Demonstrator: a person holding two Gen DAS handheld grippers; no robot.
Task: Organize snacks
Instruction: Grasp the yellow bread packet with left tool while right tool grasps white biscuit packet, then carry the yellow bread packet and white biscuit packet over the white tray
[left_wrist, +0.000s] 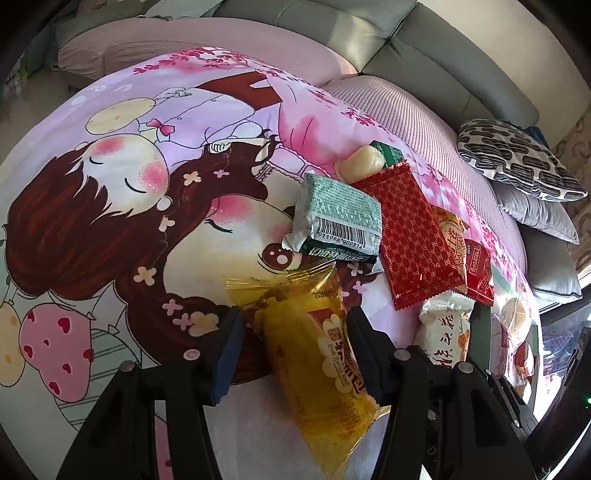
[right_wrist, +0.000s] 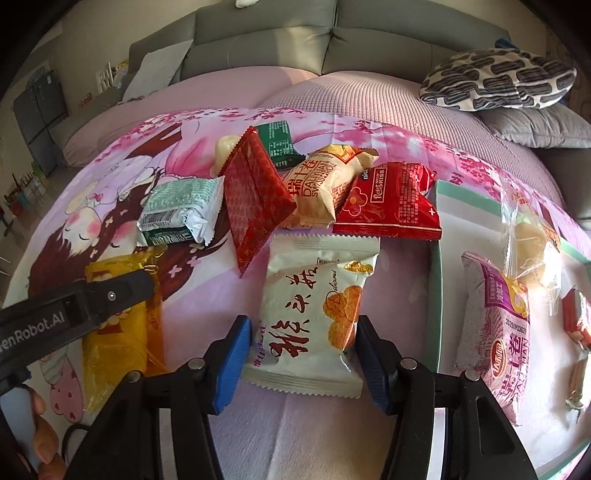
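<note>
Yellow snack packet (left_wrist: 317, 354), lower centre of left view, on cartoon bedsheet (left_wrist: 110, 221): light, crinkly, slippery film, soft contents. I grip mid-body. Left gripper (left_wrist: 295, 350) fingers straddle it; clamp unclear. Right gripper (right_wrist: 301, 354) fingers straddle white snack packet (right_wrist: 314, 314); contact unclear.

A home living room. A grey sofa (right_wrist: 332, 48) wraps around the back, with a patterned cushion (right_wrist: 498, 79) and a plain grey cushion (right_wrist: 535, 125) on it. The seat is covered with a pink mat (right_wrist: 388, 107) and a cartoon-printed sheet (left_wrist: 122, 192). At far left stand a dark cabinet (right_wrist: 38, 122) and household clutter on the floor.
</note>
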